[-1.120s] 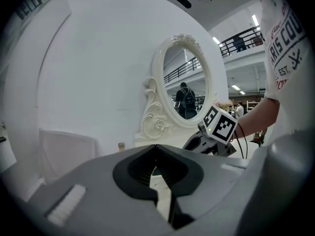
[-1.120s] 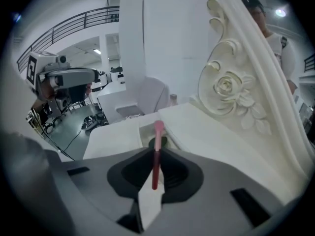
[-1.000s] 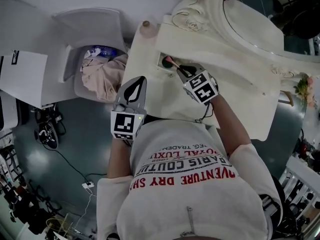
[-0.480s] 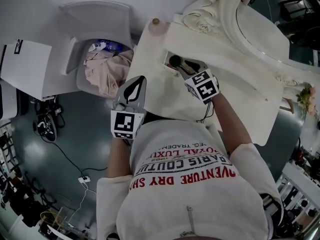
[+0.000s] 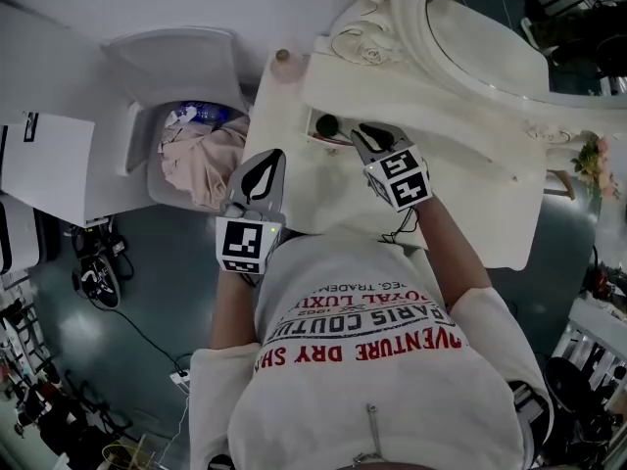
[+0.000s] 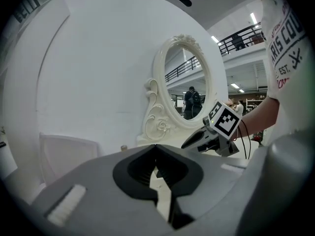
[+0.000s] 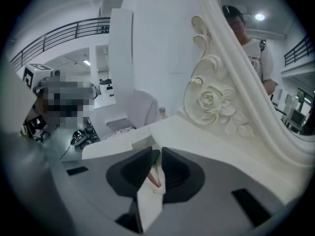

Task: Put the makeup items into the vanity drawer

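cream vanity (image 5: pixel 470 164); grey left gripper (image 5: pixel 276 157) and right gripper (image 5: pixel 359 130) (black-and-white marker cubes (image 5: pixel 244 245)); white shirt (image 5: pixel 392 390), red lettering.

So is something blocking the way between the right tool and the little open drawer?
No, nothing visible is in the way. The right tool hangs just beside the open drawer. Its jaws have just been closing and stand slightly apart, with nothing gripped. Makeup already lies in the drawer.

The cream vanity (image 5: pixel 470 174) carries an ornate oval mirror (image 5: pixel 490 37) and a small bottle (image 5: pixel 283 57) at its corner.
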The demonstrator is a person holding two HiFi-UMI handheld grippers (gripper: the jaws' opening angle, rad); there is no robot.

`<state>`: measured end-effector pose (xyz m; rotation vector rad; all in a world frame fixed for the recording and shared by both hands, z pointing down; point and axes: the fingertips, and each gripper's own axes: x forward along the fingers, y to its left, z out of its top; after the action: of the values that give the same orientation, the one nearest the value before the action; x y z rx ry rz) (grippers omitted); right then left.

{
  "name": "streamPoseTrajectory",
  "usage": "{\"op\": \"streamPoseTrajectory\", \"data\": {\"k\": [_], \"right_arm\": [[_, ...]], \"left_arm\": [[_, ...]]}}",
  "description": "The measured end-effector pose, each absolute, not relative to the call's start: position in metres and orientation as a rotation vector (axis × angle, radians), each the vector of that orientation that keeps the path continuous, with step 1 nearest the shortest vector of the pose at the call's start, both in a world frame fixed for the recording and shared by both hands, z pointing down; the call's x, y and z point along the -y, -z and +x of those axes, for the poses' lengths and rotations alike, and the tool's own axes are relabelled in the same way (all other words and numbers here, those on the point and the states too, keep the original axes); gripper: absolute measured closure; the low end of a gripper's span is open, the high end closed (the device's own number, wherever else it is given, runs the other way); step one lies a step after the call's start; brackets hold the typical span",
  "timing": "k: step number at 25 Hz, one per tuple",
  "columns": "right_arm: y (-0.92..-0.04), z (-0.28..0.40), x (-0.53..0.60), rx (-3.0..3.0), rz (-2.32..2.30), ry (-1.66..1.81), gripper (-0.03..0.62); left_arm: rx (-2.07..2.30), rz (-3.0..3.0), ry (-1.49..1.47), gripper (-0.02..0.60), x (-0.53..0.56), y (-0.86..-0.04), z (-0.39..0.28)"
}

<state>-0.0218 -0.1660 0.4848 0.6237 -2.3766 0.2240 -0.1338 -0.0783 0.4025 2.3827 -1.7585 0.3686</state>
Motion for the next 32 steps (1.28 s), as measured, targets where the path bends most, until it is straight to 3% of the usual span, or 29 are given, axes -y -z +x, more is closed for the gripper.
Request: {"op": "streamPoseTrajectory", "data": {"k": [9, 20, 32], "right_arm": [[-0.434, 0.033, 0.176, 2.455, 0.92, -0.199, 0.583], [-0.372, 0.103, 0.178, 2.539, 1.192, -0.085, 0.588], [-0.342, 0.112, 0.167, 2.612, 1.256, -0.019, 0.588]], "left_arm": [[1.602, 2.591, -0.373, 0.571, 0.12, -0.379, -0.086], [1.491, 2.718, -0.339, 0.571, 0.152, -0.35, -0.039], [1.498, 2.738, -0.316, 0.571, 0.15, -0.332, -0.031]]}}
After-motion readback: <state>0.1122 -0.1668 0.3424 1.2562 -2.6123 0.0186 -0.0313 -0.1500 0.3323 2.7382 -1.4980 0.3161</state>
